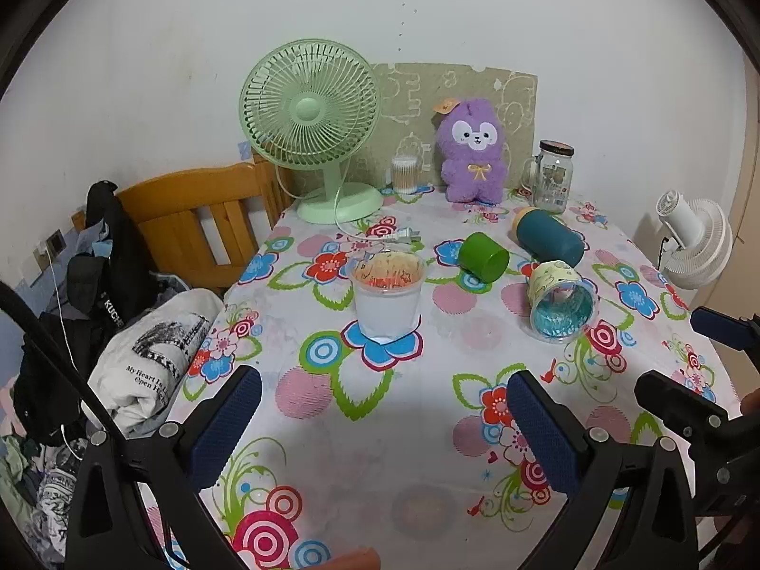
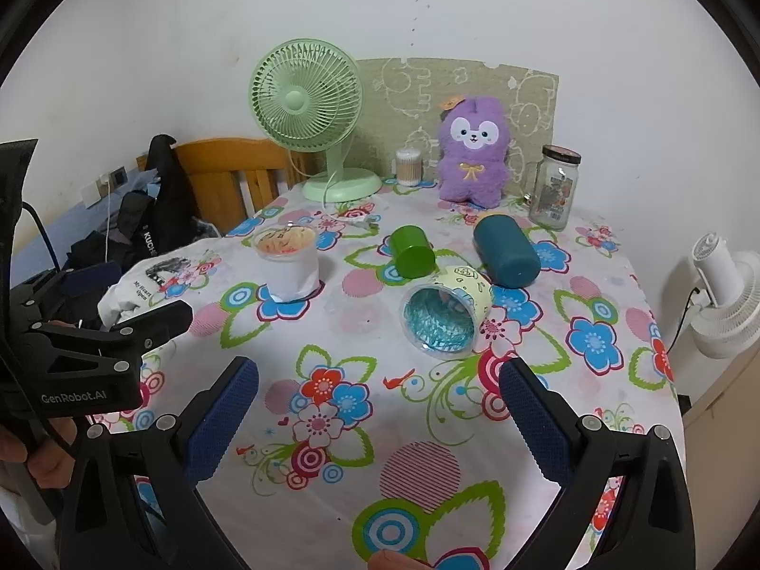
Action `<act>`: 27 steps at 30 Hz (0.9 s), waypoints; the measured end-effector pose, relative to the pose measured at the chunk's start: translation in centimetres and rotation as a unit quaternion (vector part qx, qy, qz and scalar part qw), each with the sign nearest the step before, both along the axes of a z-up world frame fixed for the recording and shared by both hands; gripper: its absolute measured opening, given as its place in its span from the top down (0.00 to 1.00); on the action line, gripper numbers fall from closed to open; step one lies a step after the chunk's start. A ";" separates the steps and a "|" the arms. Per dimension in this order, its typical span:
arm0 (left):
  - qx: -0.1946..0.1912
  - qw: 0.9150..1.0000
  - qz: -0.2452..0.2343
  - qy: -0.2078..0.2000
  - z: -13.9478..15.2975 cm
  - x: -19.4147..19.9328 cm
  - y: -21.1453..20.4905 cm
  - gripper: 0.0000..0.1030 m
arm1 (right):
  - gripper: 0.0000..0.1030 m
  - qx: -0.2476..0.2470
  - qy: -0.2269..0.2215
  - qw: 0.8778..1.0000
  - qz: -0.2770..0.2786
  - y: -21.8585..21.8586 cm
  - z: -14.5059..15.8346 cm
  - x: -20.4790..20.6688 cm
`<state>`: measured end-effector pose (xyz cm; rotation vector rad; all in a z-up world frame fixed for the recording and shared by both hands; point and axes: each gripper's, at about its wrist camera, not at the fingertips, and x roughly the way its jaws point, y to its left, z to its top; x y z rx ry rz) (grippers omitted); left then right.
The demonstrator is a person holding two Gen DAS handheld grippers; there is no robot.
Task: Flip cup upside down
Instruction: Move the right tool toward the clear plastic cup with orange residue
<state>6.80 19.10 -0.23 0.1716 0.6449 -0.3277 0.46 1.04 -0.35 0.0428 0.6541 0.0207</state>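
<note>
A clear plastic cup with white paper and orange filling (image 1: 387, 297) (image 2: 287, 261) stands upright on the floral tablecloth. A yellow-green printed cup (image 1: 560, 301) (image 2: 446, 311) lies on its side, mouth towards me. A small green cup (image 1: 483, 256) (image 2: 412, 251) and a teal cup (image 1: 548, 236) (image 2: 506, 251) also lie on their sides. My left gripper (image 1: 384, 408) is open and empty, in front of the upright cup. My right gripper (image 2: 380, 403) is open and empty, in front of the printed cup.
A green desk fan (image 1: 311, 128) (image 2: 306, 109), a cotton swab jar (image 1: 404, 173), a purple plush toy (image 1: 472, 152) (image 2: 470, 149) and a glass jar (image 1: 553, 175) (image 2: 555, 187) stand at the back. Its plug (image 1: 401, 236) lies on the cloth. A wooden headboard (image 1: 199, 218) and clothes (image 1: 142, 365) are left; a white fan (image 1: 696, 242) is right.
</note>
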 end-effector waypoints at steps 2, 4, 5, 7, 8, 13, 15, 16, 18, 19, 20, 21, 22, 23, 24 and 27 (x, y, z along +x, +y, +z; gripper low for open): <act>-0.001 1.000 0.000 0.003 -0.2 0.1 0.2 0.00 | 0.01 0.000 0.001 1.000 0.001 0.0 0.0 0.1; -0.002 1.000 0.000 0.005 -0.4 0.3 0.4 0.00 | 0.01 -0.002 0.001 1.000 -0.001 0.0 0.0 0.1; -0.001 1.000 0.000 0.005 -0.4 0.3 0.3 0.00 | 0.01 -0.002 0.001 1.000 -0.001 0.0 0.0 0.1; -0.001 1.000 -0.001 0.003 -0.5 0.1 0.1 0.00 | 0.01 -0.002 0.002 1.000 -0.002 -0.1 0.0 0.1; -0.001 1.000 -0.002 0.003 -0.6 0.1 0.1 0.00 | 0.01 -0.002 0.002 1.000 -0.003 -0.2 -0.1 0.1; 0.000 1.000 -0.005 0.005 -0.7 0.1 -0.1 0.00 | 0.01 -0.001 0.005 1.000 -0.004 -0.3 -0.2 0.2; 0.000 1.000 -0.005 0.005 -0.6 0.1 -0.1 0.00 | 0.01 0.000 0.006 1.000 -0.005 -0.4 -0.2 0.2; 0.000 1.000 -0.006 0.005 -0.6 0.0 -0.2 0.00 | 0.01 0.000 0.005 1.000 -0.005 -0.4 -0.2 0.2; 0.001 1.000 -0.005 0.006 -0.6 0.1 -0.2 0.00 | 0.01 -0.001 0.006 1.000 -0.005 -0.5 -0.2 0.2; 0.001 1.000 -0.006 0.007 -0.6 0.1 -0.2 0.00 | 0.01 -0.001 0.005 1.000 -0.004 -0.5 -0.2 0.2; 0.002 1.000 -0.006 0.007 -0.6 0.0 -0.2 0.00 | 0.01 -0.001 0.005 1.000 -0.004 -0.5 -0.2 0.2; 0.002 1.000 -0.006 0.007 -0.6 0.1 -0.3 0.00 | 0.01 -0.001 0.005 1.000 -0.005 -0.5 -0.2 0.2; 0.001 1.000 -0.005 0.006 -0.6 0.1 -0.2 0.00 | 0.01 -0.001 0.005 1.000 -0.005 -0.5 -0.2 0.2; 0.001 1.000 -0.006 0.007 -0.6 0.0 -0.2 0.00 | 0.01 -0.001 0.005 1.000 -0.005 -0.6 -0.2 0.2; 0.000 1.000 -0.006 0.006 -0.6 0.0 -0.3 0.00 | 0.01 -0.001 0.004 1.000 -0.006 -0.6 -0.1 0.2; 0.000 1.000 -0.006 0.006 -0.6 0.0 -0.4 0.00 | 0.01 -0.001 0.002 1.000 -0.007 -0.8 -0.1 0.2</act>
